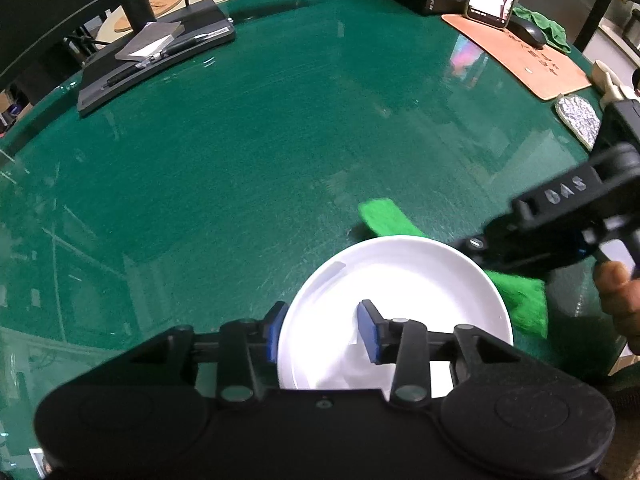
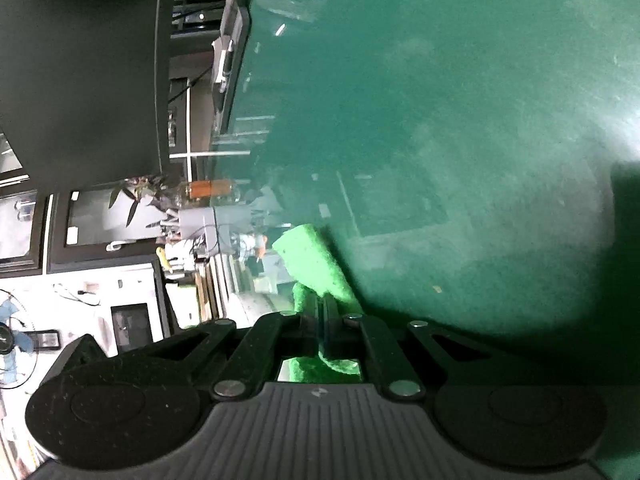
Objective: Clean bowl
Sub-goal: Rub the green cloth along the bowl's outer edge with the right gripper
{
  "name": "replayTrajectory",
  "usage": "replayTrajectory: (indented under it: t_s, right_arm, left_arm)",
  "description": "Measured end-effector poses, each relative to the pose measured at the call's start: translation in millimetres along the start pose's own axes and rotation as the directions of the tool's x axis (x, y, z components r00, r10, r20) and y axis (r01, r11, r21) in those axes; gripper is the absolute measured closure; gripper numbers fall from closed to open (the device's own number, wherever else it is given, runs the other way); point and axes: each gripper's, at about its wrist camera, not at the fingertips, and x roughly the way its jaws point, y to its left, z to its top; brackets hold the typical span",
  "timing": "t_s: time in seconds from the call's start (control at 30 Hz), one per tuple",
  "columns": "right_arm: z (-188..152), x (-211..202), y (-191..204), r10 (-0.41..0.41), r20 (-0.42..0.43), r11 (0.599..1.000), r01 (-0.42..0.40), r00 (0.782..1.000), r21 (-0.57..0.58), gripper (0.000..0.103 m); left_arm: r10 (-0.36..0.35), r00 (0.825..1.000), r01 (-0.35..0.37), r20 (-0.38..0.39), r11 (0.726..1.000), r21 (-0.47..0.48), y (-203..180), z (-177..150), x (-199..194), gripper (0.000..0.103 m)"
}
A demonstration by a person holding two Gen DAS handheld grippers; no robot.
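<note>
A white bowl (image 1: 400, 292) rests on the green table, close in front of my left gripper (image 1: 322, 330). Its blue-padded jaws straddle the bowl's near rim, one pad outside and one inside, touching the rim. My right gripper (image 2: 322, 320) is shut on a bright green cloth (image 2: 316, 260), which sticks out past the fingers. In the left wrist view the right gripper (image 1: 476, 246) hangs just behind the bowl's far right rim, with the cloth (image 1: 384, 218) trailing on both sides of it.
A dark green glossy table (image 1: 240, 160). A black laptop with a notebook on it (image 1: 160, 48) lies far left. A tan mat (image 1: 520, 56) with a phone, mouse and speaker is far right. A foil item (image 1: 580, 116) lies near the right edge.
</note>
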Motion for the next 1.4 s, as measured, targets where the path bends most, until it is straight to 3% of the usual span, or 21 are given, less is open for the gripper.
replayTrajectory:
  t_s: [0.13, 0.17, 0.23, 0.3, 0.47, 0.7, 0.8, 0.83, 0.9, 0.93, 1.0, 1.2, 1.4]
  right_arm:
    - [8, 22, 11, 0.0, -0.005, 1.0, 0.0, 1.0, -0.028, 0.099]
    - [9, 26, 13, -0.004, -0.008, 0.999, 0.003, 1.0, -0.037, 0.099]
    - [9, 28, 15, -0.009, -0.002, 0.999, 0.009, 1.0, -0.045, 0.099]
    - [8, 29, 15, -0.016, 0.007, 0.999, 0.017, 1.0, -0.049, 0.101]
    - [2, 26, 11, -0.021, 0.036, 0.999, 0.022, 0.999, -0.03, 0.103]
    - [-5, 24, 8, -0.027, 0.076, 1.0, 0.026, 0.997, 0.011, 0.103]
    - [-8, 25, 10, -0.045, 0.105, 0.998, 0.041, 0.993, 0.04, 0.103]
    - [-10, 25, 11, -0.051, 0.112, 0.998, 0.047, 0.992, 0.042, 0.103]
    - [-12, 27, 14, -0.064, 0.129, 0.997, 0.059, 0.99, 0.042, 0.103]
    - [-13, 28, 15, -0.069, 0.137, 0.997, 0.063, 0.988, 0.043, 0.103]
    - [-16, 29, 17, -0.078, 0.155, 0.996, 0.072, 0.985, 0.045, 0.103]
    - [-23, 32, 23, -0.116, 0.213, 0.993, 0.107, 0.97, 0.054, 0.103]
    - [-29, 31, 24, -0.13, 0.259, 0.99, 0.113, 0.957, 0.081, 0.103]
  left_arm:
    - [-0.008, 1.0, 0.009, 0.019, 0.999, -0.047, 3, -3, 1, 0.056]
    - [-0.007, 1.0, 0.008, 0.022, 0.999, -0.054, 3, -4, 1, 0.05]
    - [0.041, 0.999, -0.039, 0.027, 0.997, -0.07, 4, -6, 3, 0.024]
    - [0.068, 0.997, -0.066, 0.022, 0.994, -0.088, 6, -8, 5, 0.015]
    - [0.019, 1.0, -0.016, 0.019, 0.991, -0.133, 17, -12, 8, 0.015]
    - [-0.036, 0.997, 0.043, 0.071, 0.995, -0.093, 20, -21, 0, 0.022]
    - [-0.101, 0.987, 0.108, 0.123, 0.993, -0.055, 21, -20, -11, 0.022]
    - [-0.1, 0.989, 0.106, 0.105, 0.993, -0.052, 20, -19, -9, 0.027]
    - [-0.115, 0.99, 0.12, 0.084, 0.991, -0.058, 22, -19, -5, 0.048]
    - [-0.134, 0.989, 0.139, 0.069, 0.988, -0.064, 24, -21, -1, 0.052]
    - [-0.147, 0.986, 0.152, 0.08, 0.987, -0.058, 26, -21, -1, 0.067]
    - [-0.202, 0.969, 0.207, 0.139, 0.978, -0.025, 34, -28, 1, 0.075]
    - [-0.214, 0.967, 0.219, 0.139, 0.975, -0.023, 47, -23, -3, 0.076]
